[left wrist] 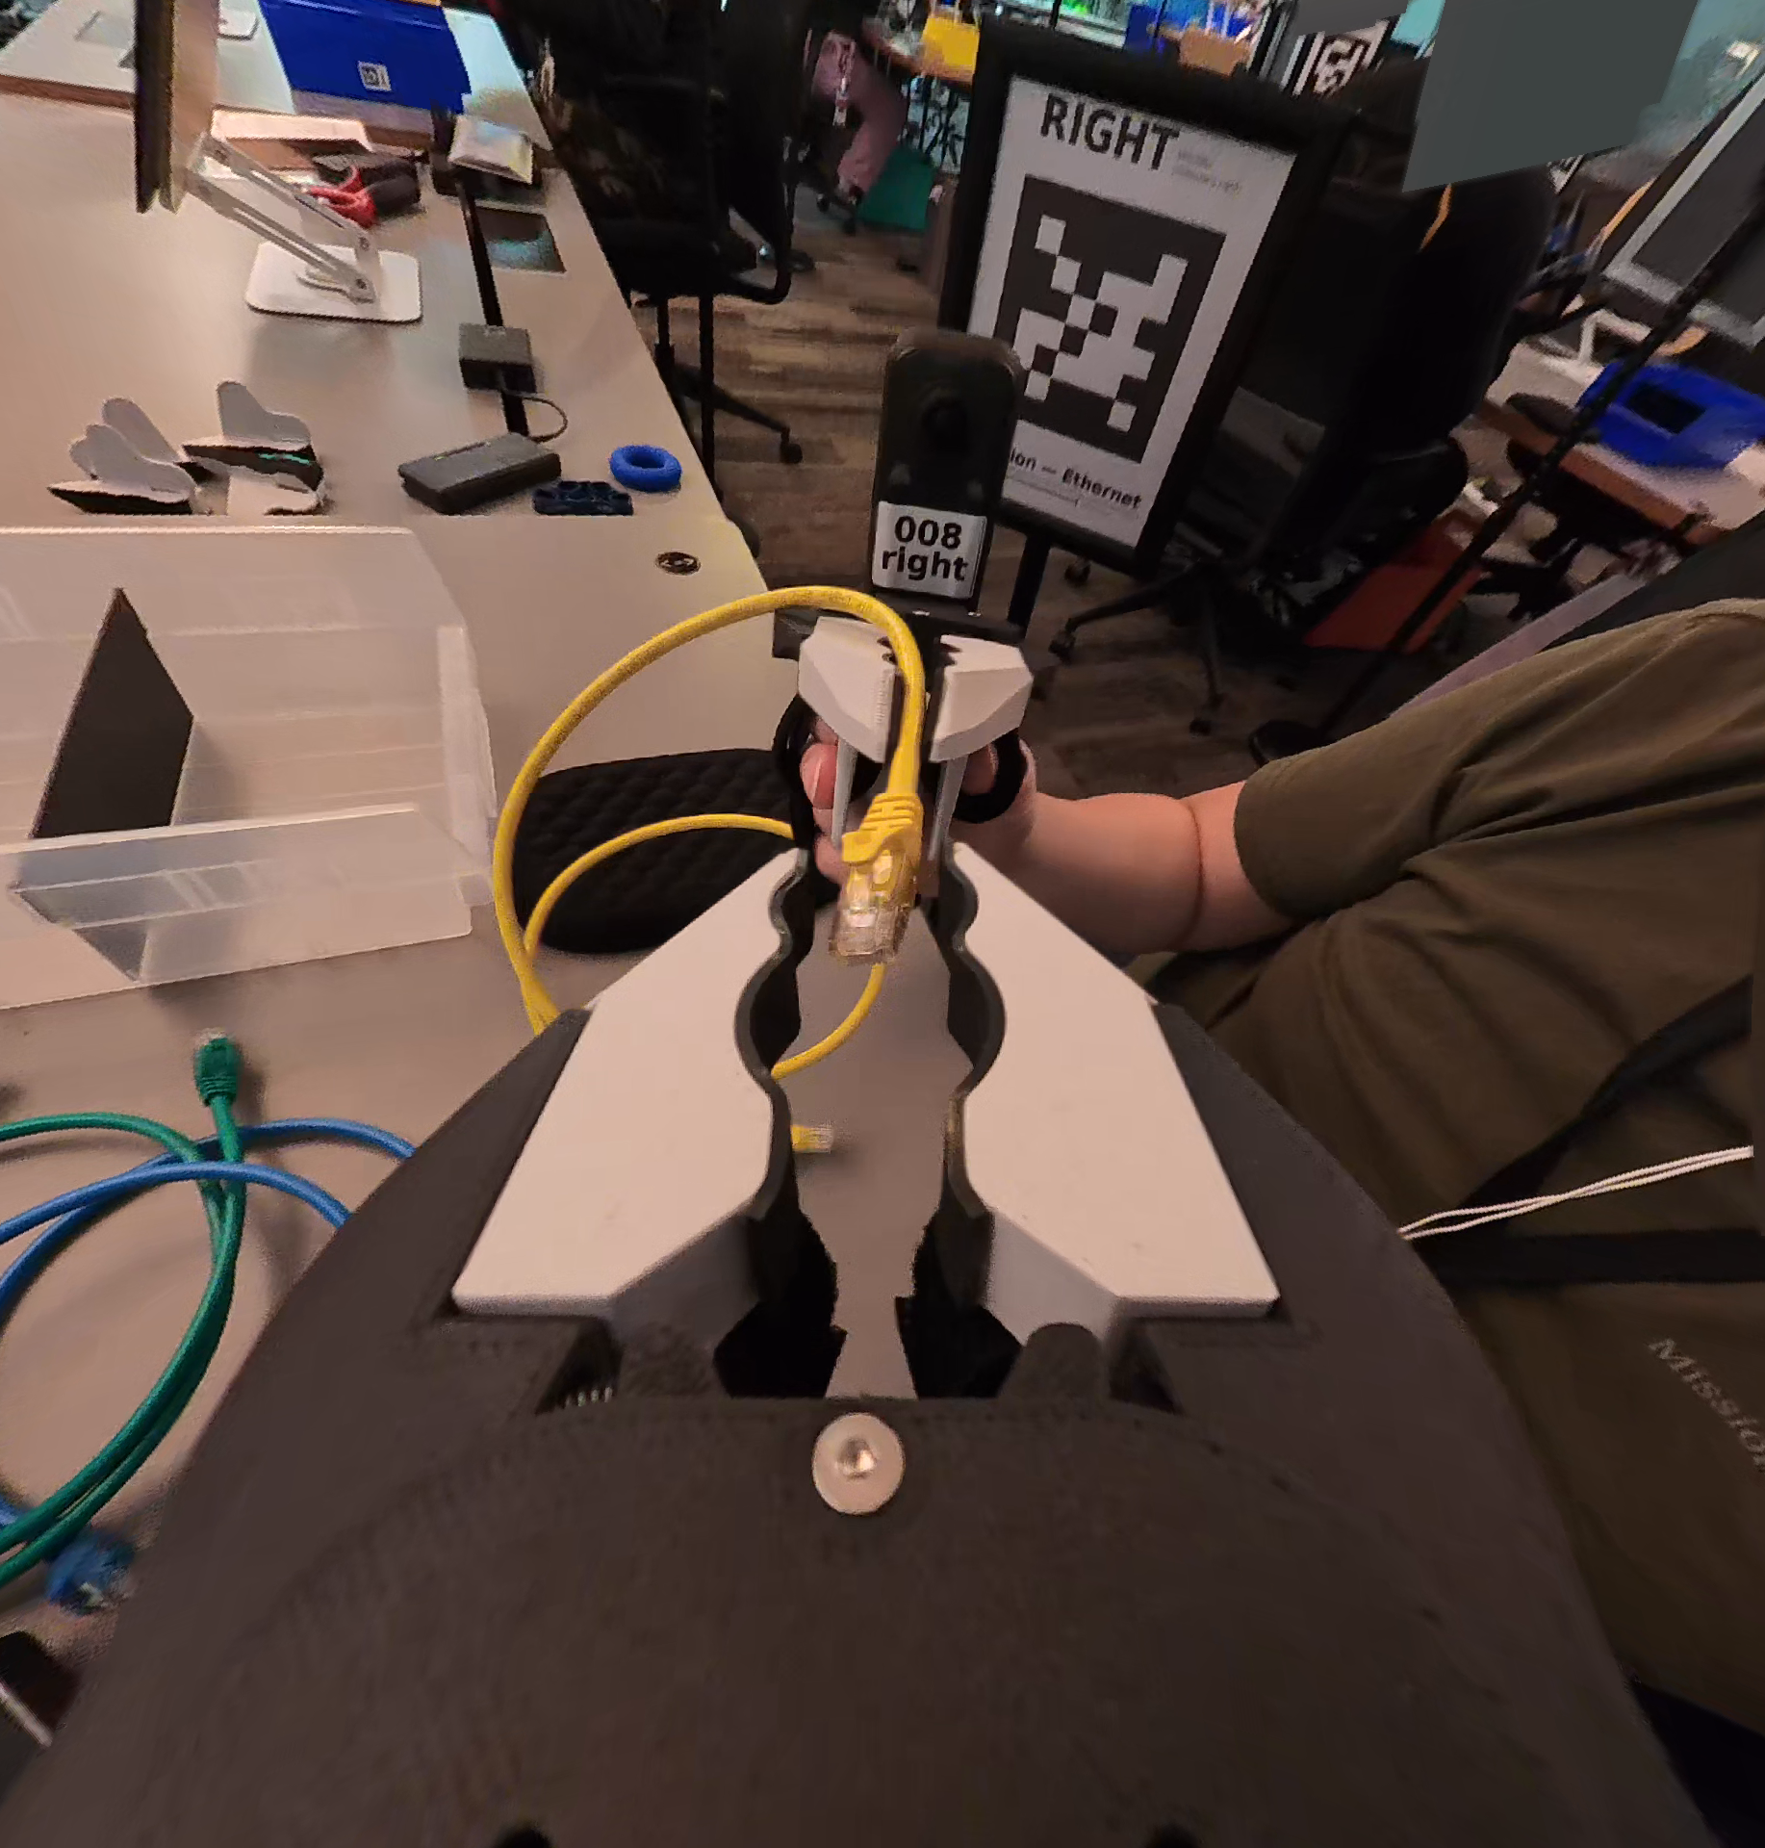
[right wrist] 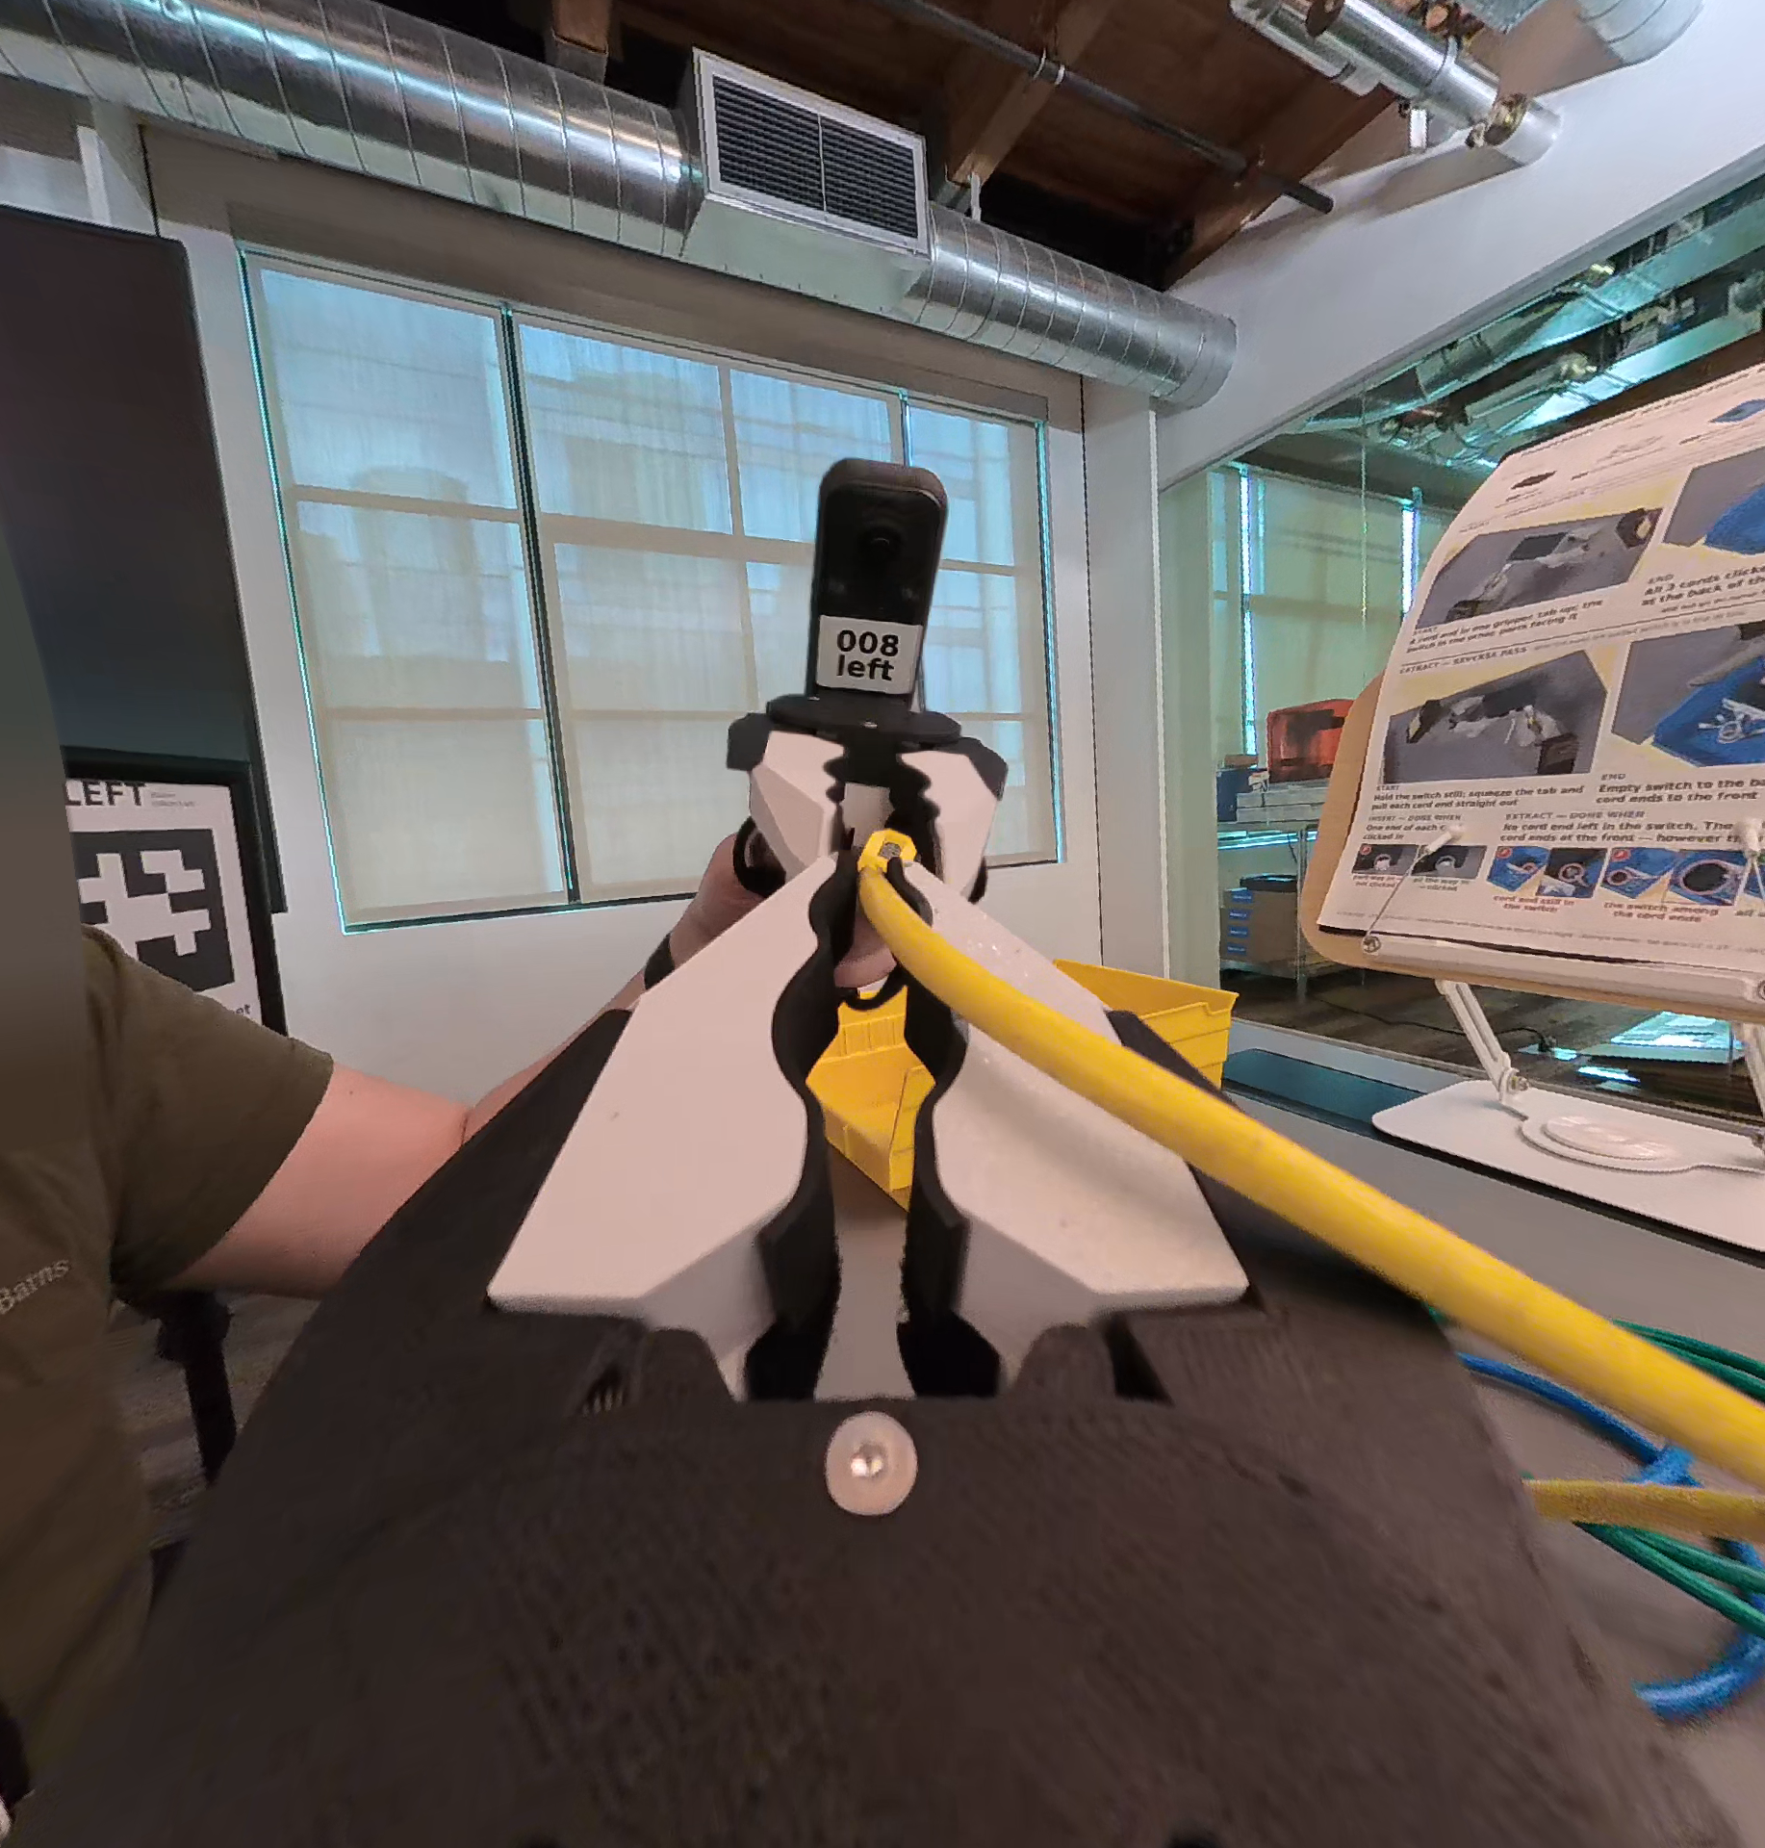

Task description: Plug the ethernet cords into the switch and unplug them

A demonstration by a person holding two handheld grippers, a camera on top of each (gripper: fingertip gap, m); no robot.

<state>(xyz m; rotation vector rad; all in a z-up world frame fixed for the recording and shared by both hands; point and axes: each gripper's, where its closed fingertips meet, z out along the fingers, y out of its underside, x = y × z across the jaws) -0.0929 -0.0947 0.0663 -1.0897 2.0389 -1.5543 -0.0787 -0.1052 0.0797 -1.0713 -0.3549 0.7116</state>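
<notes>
The room is a big office with a wide window (right wrist: 649, 600) and shiny metal air pipes (right wrist: 359, 110) under a wood ceiling. A long tan bench (left wrist: 599, 620) runs through it, with black office chairs (left wrist: 699, 230) on the floor close by.

A black-and-white checker sign (left wrist: 1108, 300) stands past the bench, with words on it. A printed help sheet with little photos (right wrist: 1598, 740) leans on a white stand. Each gripper's camera has a small white sticker with writing.

A clear plastic stand (left wrist: 219, 760) sits on the bench. A yellow bin (right wrist: 898, 1090) sits there too.

The right gripper (right wrist: 883, 860) is held in the air by a person's hand (left wrist: 998, 830). It is squeezed tight on the yellow ethernet cord (left wrist: 549, 800), just behind the plug (left wrist: 874, 890). The plug's long way goes up and down, with its clear tip pointing down at the left gripper (left wrist: 874, 950). The rest of the cord loops down to the bench.

The left gripper is partly spread apart with nothing in it. The plug tip hangs between its tips.

A green ethernet cord (left wrist: 214, 1180) and a blue ethernet cord (left wrist: 89, 1210) lie tangled on the bench, unplugged.
</notes>
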